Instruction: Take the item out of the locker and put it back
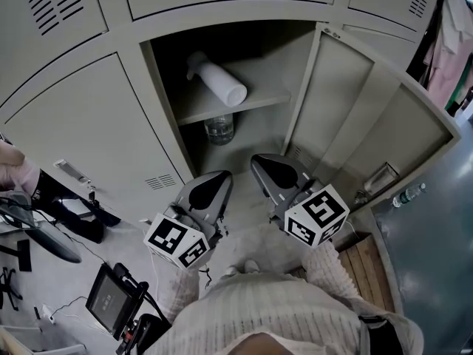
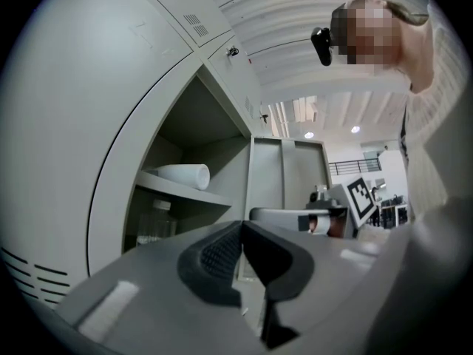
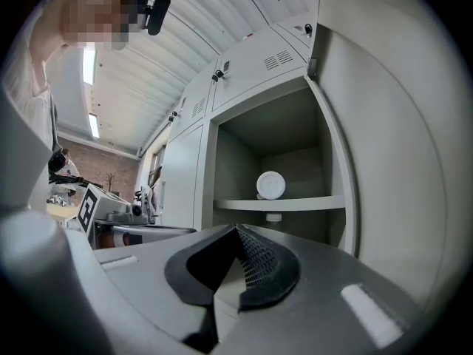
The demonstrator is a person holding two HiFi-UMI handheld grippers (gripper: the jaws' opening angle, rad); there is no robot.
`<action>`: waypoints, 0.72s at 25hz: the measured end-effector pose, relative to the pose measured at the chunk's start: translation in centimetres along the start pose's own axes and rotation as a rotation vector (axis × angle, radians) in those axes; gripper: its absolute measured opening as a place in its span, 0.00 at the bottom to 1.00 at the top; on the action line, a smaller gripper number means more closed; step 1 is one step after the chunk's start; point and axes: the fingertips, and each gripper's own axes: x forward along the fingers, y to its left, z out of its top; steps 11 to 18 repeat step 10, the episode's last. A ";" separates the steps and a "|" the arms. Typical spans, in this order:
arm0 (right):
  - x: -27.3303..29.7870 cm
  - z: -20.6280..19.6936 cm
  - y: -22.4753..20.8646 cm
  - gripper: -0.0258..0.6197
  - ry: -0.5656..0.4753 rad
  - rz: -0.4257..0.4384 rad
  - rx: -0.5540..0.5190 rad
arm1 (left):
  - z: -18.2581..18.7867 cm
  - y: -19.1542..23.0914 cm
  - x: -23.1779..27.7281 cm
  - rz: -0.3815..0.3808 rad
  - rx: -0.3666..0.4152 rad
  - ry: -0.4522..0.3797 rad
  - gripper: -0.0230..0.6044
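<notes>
The locker stands open. A white bottle lies on its side on the shelf, and a clear jar stands under the shelf. Both grippers hover in front of the opening, apart from the items. My left gripper is shut and holds nothing; in its own view the left gripper has the white bottle up to the left. My right gripper is also shut and empty; the right gripper faces the white bottle's round end and the jar's cap.
The locker door swings open to the right, beside the right gripper. Closed lockers flank the left. A small water bottle lies at the right, a wooden pallet below it. A tablet and cables sit lower left.
</notes>
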 end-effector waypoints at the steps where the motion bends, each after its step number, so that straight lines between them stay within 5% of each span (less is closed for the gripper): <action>1: 0.0 0.1 -0.1 0.04 0.000 -0.001 -0.004 | 0.1 0.0 0.0 0.000 0.003 -0.003 0.05; 18: -0.2 0.1 0.2 0.04 0.011 0.011 -0.017 | 0.4 0.2 0.0 0.019 0.010 -0.019 0.05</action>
